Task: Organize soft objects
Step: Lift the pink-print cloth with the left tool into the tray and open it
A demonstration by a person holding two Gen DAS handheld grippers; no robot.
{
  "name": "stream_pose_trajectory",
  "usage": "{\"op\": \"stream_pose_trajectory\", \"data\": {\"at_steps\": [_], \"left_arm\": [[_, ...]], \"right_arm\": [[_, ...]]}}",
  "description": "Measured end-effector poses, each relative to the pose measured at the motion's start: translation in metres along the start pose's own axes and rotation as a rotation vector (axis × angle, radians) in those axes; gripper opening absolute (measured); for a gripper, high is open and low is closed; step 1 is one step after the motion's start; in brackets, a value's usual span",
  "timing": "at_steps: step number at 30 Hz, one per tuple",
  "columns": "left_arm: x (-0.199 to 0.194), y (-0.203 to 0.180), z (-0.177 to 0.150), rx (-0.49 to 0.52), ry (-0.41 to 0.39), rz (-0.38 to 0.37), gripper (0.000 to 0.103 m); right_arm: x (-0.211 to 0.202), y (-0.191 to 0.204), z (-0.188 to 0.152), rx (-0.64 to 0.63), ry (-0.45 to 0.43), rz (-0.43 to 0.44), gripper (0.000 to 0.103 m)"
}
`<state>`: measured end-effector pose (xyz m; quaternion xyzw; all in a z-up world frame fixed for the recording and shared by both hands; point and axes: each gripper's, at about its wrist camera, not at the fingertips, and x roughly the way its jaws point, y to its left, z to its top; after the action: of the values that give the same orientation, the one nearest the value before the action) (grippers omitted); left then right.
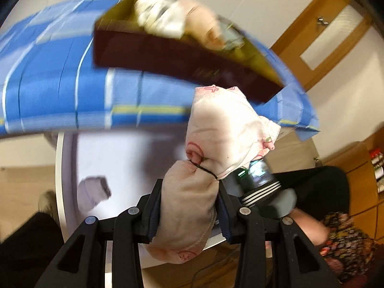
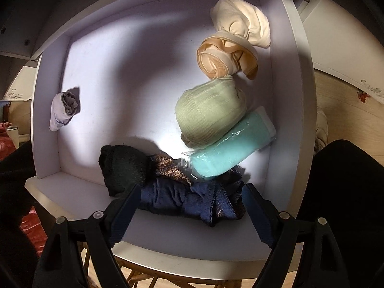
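Note:
My left gripper (image 1: 189, 187) is shut on a pale pink cloth bundle (image 1: 216, 141) and holds it in the air above the white drawer (image 1: 69, 168). Behind it a dark box (image 1: 172, 57) with more soft items stands on a blue checked bed. My right gripper (image 2: 190, 192) is open over the drawer's front, its jaws on either side of a navy blue cloth (image 2: 192, 199). In the drawer (image 2: 120, 84) lie a black roll (image 2: 122, 165), a turquoise roll (image 2: 230, 148), a green roll (image 2: 208, 112), a peach roll (image 2: 225, 57), a cream bundle (image 2: 242, 21) and a grey-white sock (image 2: 64, 110).
The blue bed (image 1: 60, 88) fills the left wrist view's upper left. A wooden door (image 1: 324, 31) is at the right, a shelf with bottles (image 1: 376, 165) further right. The person's dark legs (image 2: 348, 192) flank the drawer. The grey-white sock also shows in the left wrist view (image 1: 93, 192).

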<state>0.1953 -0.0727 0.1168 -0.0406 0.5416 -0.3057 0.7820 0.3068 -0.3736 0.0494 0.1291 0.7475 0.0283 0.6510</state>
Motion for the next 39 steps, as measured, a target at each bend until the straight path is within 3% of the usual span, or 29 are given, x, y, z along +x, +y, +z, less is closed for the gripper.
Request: {"op": "stream_pose_trajectory", "data": {"at_steps": [7, 12, 20, 26, 32, 37, 39], "left_arm": [[-0.037, -0.037, 0.058, 0.067, -0.093, -0.041, 0.040], [-0.042, -0.039, 0.099, 0.058, -0.126, 0.018, 0.040], [-0.025, -0.027, 0.151, 0.073, -0.107, 0.130, 0.040], [-0.008, -0.007, 0.168, 0.050, -0.102, 0.195, 0.040], [0.013, 0.001, 0.175, 0.133, -0.067, 0.291, 0.044], [0.006, 0.009, 0.171, 0.061, -0.081, 0.261, 0.045], [0.011, 0.007, 0.169, 0.093, -0.049, 0.314, 0.045]], "right_arm": [[-0.001, 0.000, -0.001, -0.002, -0.002, -0.002, 0.087], [-0.003, 0.000, 0.000, 0.002, -0.009, 0.009, 0.087], [-0.008, 0.001, 0.001, 0.008, -0.017, 0.041, 0.087], [-0.010, 0.002, 0.000, 0.009, -0.030, 0.072, 0.087], [-0.014, 0.004, 0.001, 0.013, -0.033, 0.095, 0.087], [-0.013, 0.006, 0.001, 0.012, -0.032, 0.101, 0.087], [-0.012, 0.007, 0.001, 0.009, -0.031, 0.099, 0.087]]}}
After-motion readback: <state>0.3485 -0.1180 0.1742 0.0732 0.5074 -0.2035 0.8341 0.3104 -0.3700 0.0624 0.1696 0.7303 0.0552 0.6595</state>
